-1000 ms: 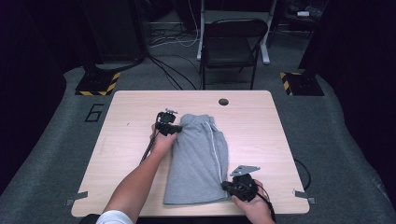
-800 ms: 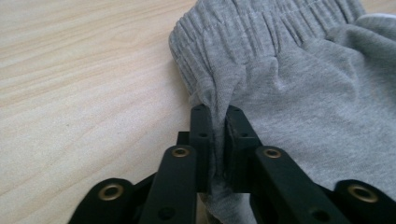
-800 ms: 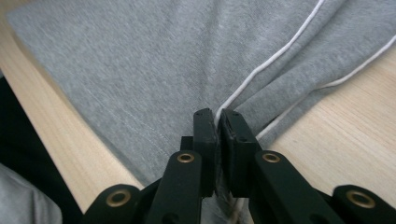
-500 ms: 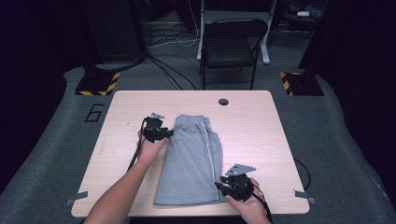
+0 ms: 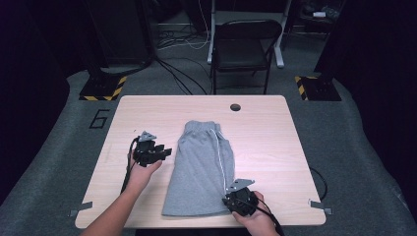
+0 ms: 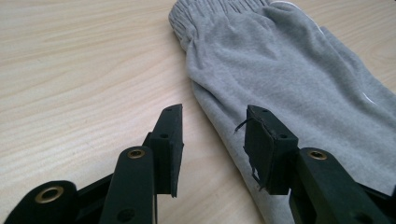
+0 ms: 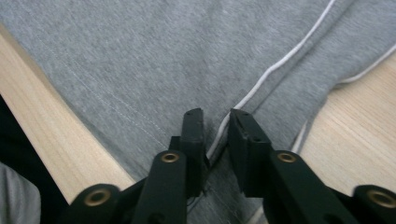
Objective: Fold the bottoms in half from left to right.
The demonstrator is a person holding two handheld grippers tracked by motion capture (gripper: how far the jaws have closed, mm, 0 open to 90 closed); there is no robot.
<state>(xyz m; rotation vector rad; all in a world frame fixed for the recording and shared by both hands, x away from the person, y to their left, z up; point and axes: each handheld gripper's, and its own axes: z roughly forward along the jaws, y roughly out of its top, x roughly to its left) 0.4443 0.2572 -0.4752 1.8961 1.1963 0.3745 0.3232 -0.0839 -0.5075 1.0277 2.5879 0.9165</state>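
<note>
Left gripper point(image 5: 164, 152), fingers just opened and empty, hovers left of the grey shorts point(image 5: 201, 167); right gripper point(image 7: 217, 128), nearly closed, pinches their near hem to anchor them on the desk point(image 5: 275, 132).

Grey shorts point(image 5: 204, 169) lie folded lengthwise on the wooden table point(image 5: 275, 142), waistband at the far end. The left gripper point(image 5: 164, 152) sits just left of them, apart; the right gripper point(image 5: 235, 202) rests at their near right corner. A chair point(image 5: 243, 49) stands beyond the table.

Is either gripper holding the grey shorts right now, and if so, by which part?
The left gripper is open, holding nothing. The right gripper pinches the shorts at the white-piped side near the hem.
</note>
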